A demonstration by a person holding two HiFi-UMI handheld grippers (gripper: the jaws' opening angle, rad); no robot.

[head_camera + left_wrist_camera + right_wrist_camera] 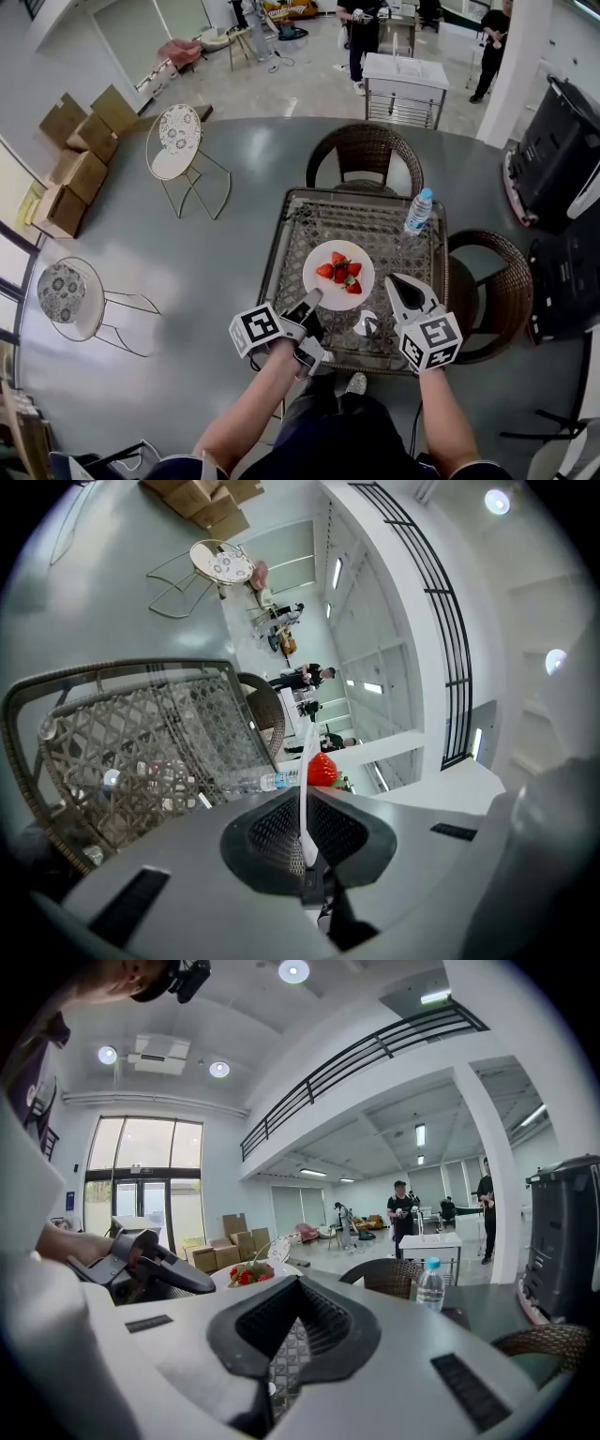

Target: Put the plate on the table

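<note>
Left jaws clamp the plate (338,275) over wicker table (361,194).

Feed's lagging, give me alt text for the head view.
The left gripper holds a plate of strawberries by its near rim over a wicker table; the right gripper hovers empty beside it. A water bottle stands at the table's far right corner.
</note>
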